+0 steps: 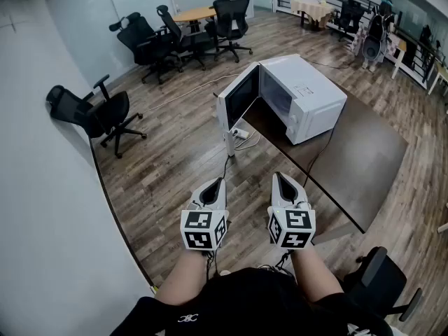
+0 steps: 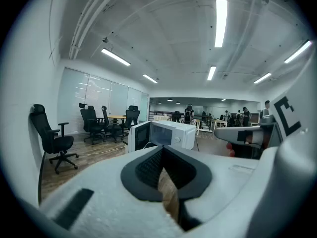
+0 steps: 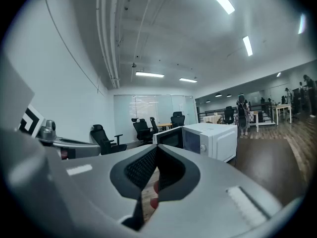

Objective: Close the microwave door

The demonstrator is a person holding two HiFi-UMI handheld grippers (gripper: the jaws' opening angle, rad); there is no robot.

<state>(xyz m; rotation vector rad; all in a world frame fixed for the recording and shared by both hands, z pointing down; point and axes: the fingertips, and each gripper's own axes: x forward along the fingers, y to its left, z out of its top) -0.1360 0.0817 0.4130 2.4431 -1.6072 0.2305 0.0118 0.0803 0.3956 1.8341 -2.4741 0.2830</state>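
Observation:
A white microwave (image 1: 308, 93) stands at the near left corner of a dark table (image 1: 364, 159). Its door (image 1: 241, 100) hangs wide open to the left, past the table's edge. Both grippers are held close to the body, well short of the microwave and apart from it. My left gripper (image 1: 218, 182) is shut with nothing in it, and my right gripper (image 1: 278, 177) beside it is also shut and empty. The microwave (image 2: 166, 134) shows small beyond the closed jaws of the left gripper (image 2: 166, 167). The right gripper (image 3: 151, 172) points at the microwave (image 3: 208, 139) too.
A white power strip (image 1: 240, 133) and cables lie on the wood floor below the door. Black office chairs (image 1: 98, 114) stand at the left wall and round a far table (image 1: 192, 12). Another chair (image 1: 381, 278) is at my lower right.

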